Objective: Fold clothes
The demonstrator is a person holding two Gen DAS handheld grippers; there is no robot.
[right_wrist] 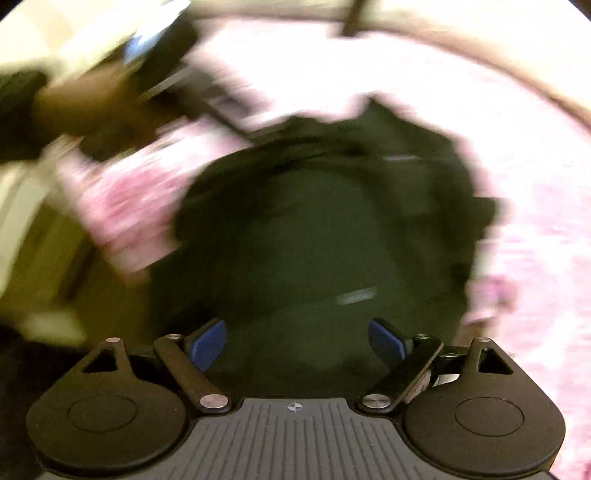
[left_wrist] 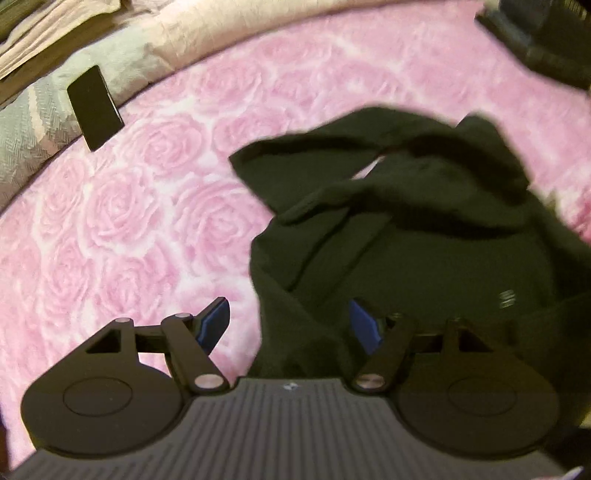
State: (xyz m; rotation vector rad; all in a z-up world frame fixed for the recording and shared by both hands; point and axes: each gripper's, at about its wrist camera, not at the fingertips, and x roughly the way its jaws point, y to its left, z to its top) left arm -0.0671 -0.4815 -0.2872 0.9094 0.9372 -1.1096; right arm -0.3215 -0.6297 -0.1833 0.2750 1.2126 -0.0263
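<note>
A black garment (left_wrist: 413, 229) lies crumpled on a pink rose-patterned blanket (left_wrist: 129, 221), with one sleeve folded across its body. My left gripper (left_wrist: 290, 325) hovers over its near left edge. Its jaws stand apart: the left blue pad (left_wrist: 216, 325) is over bare blanket, the right pad (left_wrist: 364, 326) over black cloth, and neither presses on fabric. In the blurred right wrist view the same garment (right_wrist: 314, 221) fills the middle. My right gripper (right_wrist: 295, 345) stands wide open above it, with only cloth below the pads.
A flat black rectangular object (left_wrist: 95, 107) rests at the blanket's far left edge beside grey striped bedding (left_wrist: 29, 133) and beige bedding (left_wrist: 184, 33). A dark device (left_wrist: 543, 40) shows at the top right. A blurred hand (right_wrist: 81, 107) appears at the upper left of the right wrist view.
</note>
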